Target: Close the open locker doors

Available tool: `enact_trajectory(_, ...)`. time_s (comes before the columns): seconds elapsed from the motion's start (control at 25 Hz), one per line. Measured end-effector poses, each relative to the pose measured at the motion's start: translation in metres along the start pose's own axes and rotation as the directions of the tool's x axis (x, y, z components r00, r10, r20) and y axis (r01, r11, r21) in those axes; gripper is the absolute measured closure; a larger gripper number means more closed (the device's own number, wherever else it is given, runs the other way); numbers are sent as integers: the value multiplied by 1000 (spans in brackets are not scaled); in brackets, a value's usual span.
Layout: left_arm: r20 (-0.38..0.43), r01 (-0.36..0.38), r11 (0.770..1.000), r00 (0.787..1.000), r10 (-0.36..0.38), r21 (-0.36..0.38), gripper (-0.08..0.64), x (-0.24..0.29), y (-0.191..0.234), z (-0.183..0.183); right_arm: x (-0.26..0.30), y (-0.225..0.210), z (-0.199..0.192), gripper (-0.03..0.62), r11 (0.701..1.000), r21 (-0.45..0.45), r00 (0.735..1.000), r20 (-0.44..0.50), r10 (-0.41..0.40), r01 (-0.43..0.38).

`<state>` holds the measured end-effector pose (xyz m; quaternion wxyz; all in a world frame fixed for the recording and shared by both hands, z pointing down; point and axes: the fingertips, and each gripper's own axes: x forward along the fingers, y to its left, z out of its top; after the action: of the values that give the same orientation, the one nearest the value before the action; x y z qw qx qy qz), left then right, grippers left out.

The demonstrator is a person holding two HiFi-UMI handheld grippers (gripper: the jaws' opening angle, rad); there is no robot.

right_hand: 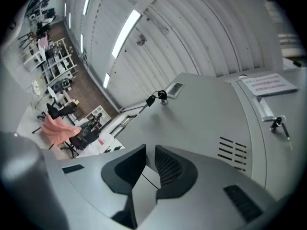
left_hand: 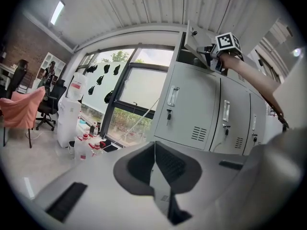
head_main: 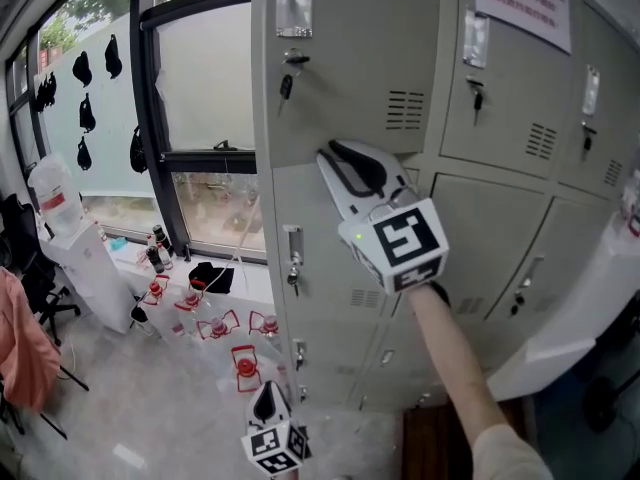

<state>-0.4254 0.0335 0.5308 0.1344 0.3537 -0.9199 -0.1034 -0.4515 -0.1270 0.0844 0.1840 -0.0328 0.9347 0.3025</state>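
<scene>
The grey lockers [head_main: 480, 228] fill the right of the head view. The top-left locker door [head_main: 340, 58] stands ajar, with a key [head_main: 287, 83] in its lock and a vent [head_main: 405, 109]. My right gripper [head_main: 335, 151] is raised against this door's lower edge, its jaws close together with nothing between them. In the right gripper view the door [right_hand: 201, 119] spreads just beyond the jaws of the right gripper [right_hand: 149, 150]. In the left gripper view the same door [left_hand: 191, 38] juts out over a dark opening. My left gripper [head_main: 266, 393] hangs low, shut and empty, and points at a closed locker door [left_hand: 192, 109].
A tall window [head_main: 200, 118] is left of the lockers. Below it stand a water dispenser [head_main: 60, 228] and several bottles [head_main: 215, 318] on the floor. A pink cloth [head_main: 22, 353] hangs at far left. A white object [head_main: 585, 313] leans at the right. A paper notice [head_main: 522, 0] is stuck on an upper locker.
</scene>
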Motion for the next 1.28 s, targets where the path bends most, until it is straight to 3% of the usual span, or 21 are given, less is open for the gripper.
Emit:
enact_trajectory(0.32,-15,-41,999,999,41,-11,552,-4,17,-7,38,-22,-28,555,994,-110,988,-151,-32,15)
enact_trajectory(0.8,1,-39,999,999,39,16,552,-1,9,14,52,-39,-68,572,974,-228,930,-356,-87,4)
enact_trajectory(1.28,26,-47,999,999,47,15,552,-1,12,22,61,-30,-70,577,963,-267,935,-346,-71,-25)
